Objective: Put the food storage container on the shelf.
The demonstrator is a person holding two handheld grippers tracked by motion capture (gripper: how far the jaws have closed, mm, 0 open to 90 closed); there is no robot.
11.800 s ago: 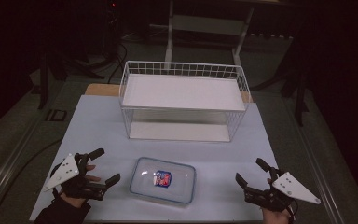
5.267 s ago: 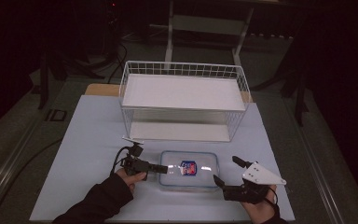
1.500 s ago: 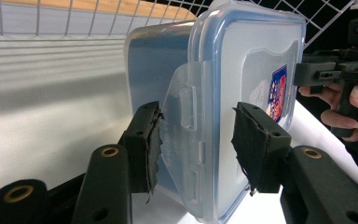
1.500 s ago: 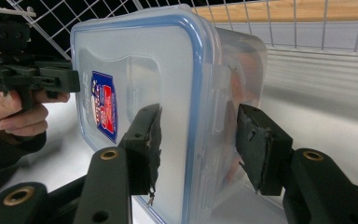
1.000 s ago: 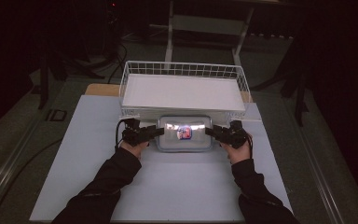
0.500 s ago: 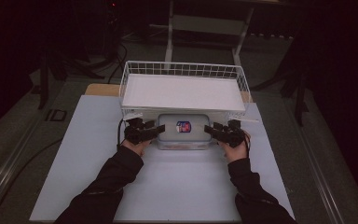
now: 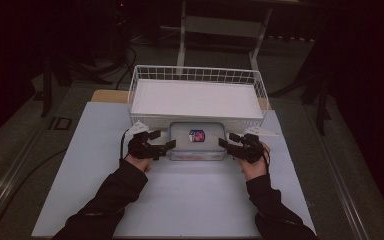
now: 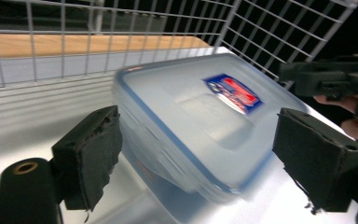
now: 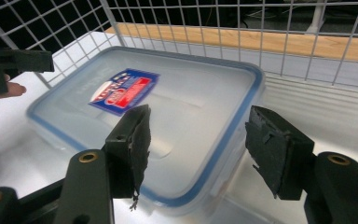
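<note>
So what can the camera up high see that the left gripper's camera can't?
The high view alone takes in the whole wire basket, the white table, both sleeved forearms and the dark floor around.

The left gripper view alone gives a close look at its own black jaw pads, standing apart on either side of the box's end.

Both show the clear lidded box with its red and blue sticker, the basket's wire wall and the right gripper.

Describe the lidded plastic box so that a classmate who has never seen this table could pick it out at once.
Start at the white wire basket at the table's far side. Against its near wall, between the left gripper and right gripper, sits the plastic box: translucent, blue-rimmed lid, with a red-and-blue sticker.
</note>
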